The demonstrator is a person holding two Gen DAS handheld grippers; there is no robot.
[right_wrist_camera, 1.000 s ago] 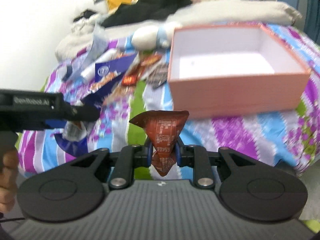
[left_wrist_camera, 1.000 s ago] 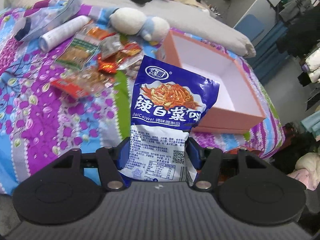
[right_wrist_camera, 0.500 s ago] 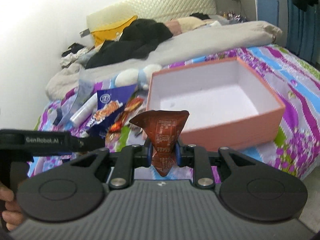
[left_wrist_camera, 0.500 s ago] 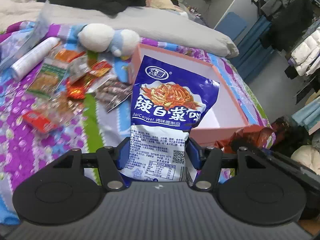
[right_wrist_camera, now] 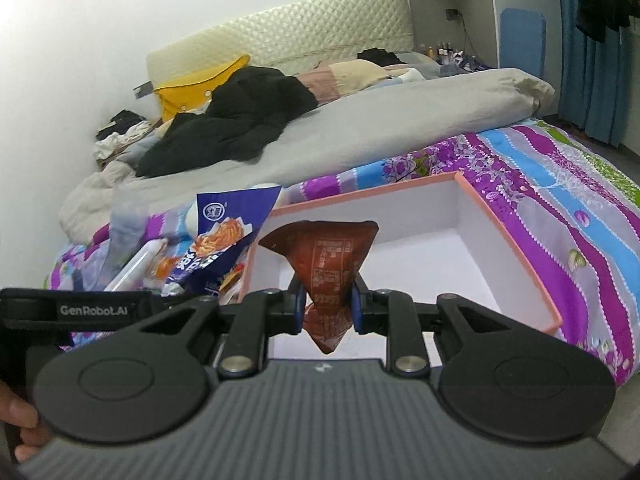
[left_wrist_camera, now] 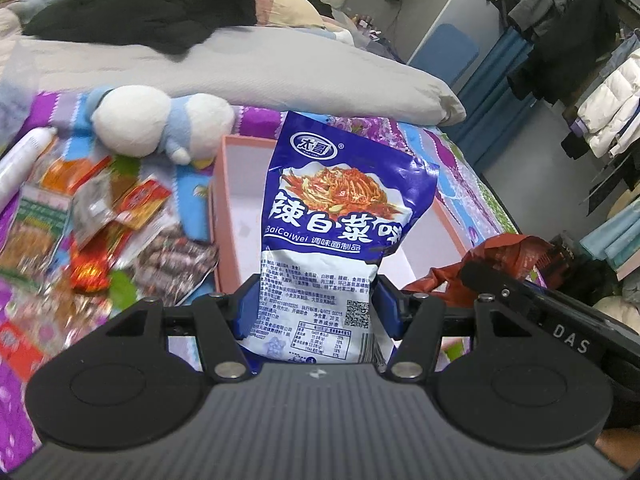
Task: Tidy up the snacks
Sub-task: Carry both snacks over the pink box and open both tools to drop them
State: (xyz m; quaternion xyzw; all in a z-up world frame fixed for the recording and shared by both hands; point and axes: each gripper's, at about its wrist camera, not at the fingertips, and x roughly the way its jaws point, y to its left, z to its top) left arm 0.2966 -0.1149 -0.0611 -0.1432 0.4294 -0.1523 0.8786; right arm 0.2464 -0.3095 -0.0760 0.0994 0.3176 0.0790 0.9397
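Observation:
My left gripper (left_wrist_camera: pixel 316 308) is shut on a blue snack bag (left_wrist_camera: pixel 340 216) with white lettering, held upright over the near left part of the pink box (left_wrist_camera: pixel 218 184). In the right wrist view my right gripper (right_wrist_camera: pixel 326 306) is shut on a small brown-red snack packet (right_wrist_camera: pixel 326 256), held above the near edge of the same pink box (right_wrist_camera: pixel 516 252), whose white inside shows nothing in it. The brown-red packet (left_wrist_camera: pixel 496 256) and the right gripper's black body show at the right of the left wrist view. The blue bag (right_wrist_camera: pixel 224 236) shows at the left of the right wrist view.
Several loose snack packets (left_wrist_camera: pixel 120 216) lie on the flowered bedspread (right_wrist_camera: pixel 560 208) left of the box, with a white and blue plush toy (left_wrist_camera: pixel 156 120) and a white tube (left_wrist_camera: pixel 20 160). A grey duvet (right_wrist_camera: pixel 360 136) and dark clothes (right_wrist_camera: pixel 240 120) lie behind. A hand (right_wrist_camera: pixel 20 420) holds the left gripper.
Both grippers have moved toward the pink box with their packets still held. The box now lies right under them, and the snack pile has slid to the left.

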